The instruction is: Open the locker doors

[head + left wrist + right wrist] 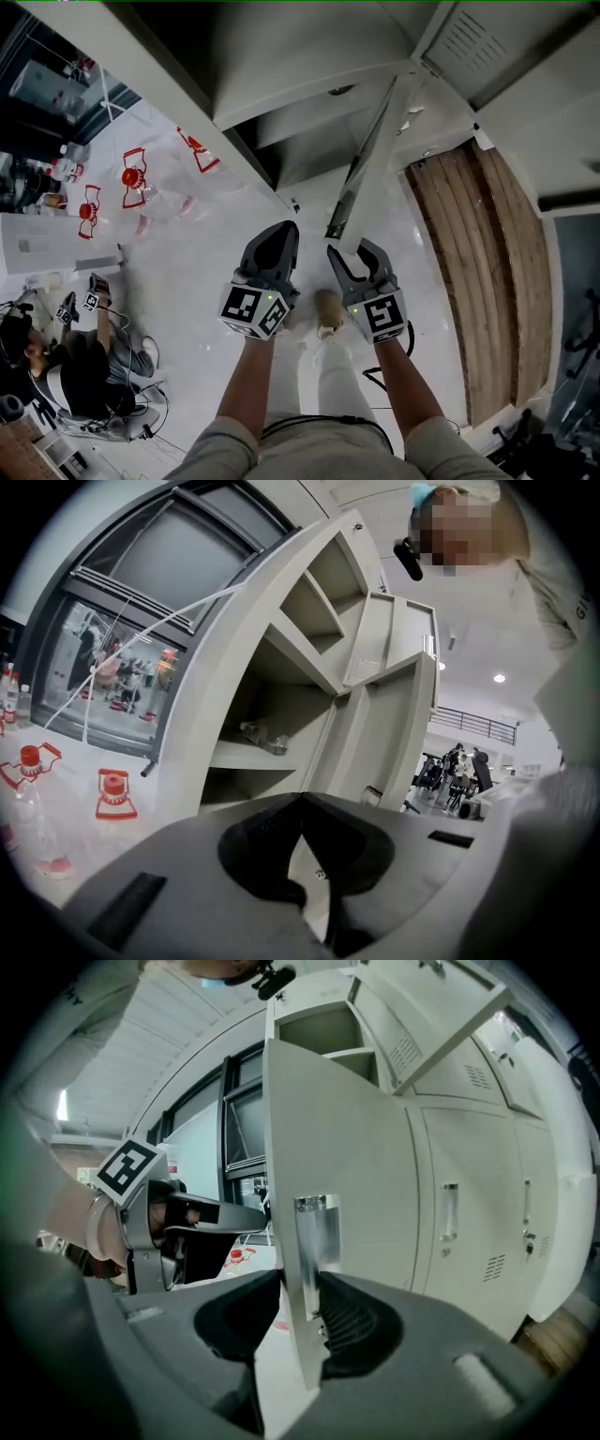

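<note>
The grey lockers [309, 56] stand ahead of me. One tall door [370, 159] is swung partly out, its edge toward me. My right gripper [352, 248] straddles that edge. In the right gripper view the door [347, 1166] and its metal handle [314, 1232] sit between the jaws of the right gripper [298, 1283], and the pads are against them. My left gripper [284, 228] hovers just left of the door, jaws together and empty. The left gripper [302, 801] faces open compartments [272, 705] with a clear bottle [262, 738] on a shelf. An upper door [431, 1007] also hangs open.
Closed locker doors [478, 1232] continue to the right. A wooden strip [487, 281] runs along the floor on the right. Red and white stands [131, 178] and bottles lie on the floor at left. A person [84, 366] sits at lower left. My shoe [328, 314] is below the grippers.
</note>
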Motion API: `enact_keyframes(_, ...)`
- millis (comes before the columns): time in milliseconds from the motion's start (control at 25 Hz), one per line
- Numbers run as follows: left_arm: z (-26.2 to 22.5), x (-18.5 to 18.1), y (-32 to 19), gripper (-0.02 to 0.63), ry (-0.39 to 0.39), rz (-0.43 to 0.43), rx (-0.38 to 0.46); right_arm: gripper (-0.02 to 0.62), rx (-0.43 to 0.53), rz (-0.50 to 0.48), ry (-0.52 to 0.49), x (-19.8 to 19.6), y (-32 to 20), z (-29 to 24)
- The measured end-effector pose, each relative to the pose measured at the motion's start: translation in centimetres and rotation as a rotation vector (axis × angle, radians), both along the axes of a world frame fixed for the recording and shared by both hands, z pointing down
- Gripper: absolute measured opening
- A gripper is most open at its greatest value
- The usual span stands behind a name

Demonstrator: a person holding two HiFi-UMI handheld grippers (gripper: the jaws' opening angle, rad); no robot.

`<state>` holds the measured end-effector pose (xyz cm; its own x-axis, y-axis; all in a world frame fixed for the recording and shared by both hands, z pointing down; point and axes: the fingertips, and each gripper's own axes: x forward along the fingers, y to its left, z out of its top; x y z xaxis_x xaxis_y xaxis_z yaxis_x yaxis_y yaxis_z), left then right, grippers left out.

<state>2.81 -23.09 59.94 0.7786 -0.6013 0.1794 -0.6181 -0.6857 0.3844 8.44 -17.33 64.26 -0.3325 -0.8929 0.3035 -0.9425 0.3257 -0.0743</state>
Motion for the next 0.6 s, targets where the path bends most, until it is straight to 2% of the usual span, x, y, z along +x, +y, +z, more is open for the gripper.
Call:
enact_keyframes(400,-0.7,5.0,1.7,-0.002,0.011,0.085,0.005,0.132,-0.006,0.069,0.057,4.3,3.3,-0.1)
enact_keyframes(600,-0.6,7.1,2.4,-0.002,0.017,0.130,0.018,0.132,-0.016,0.136,0.074,6.7,4.6,-0.1)
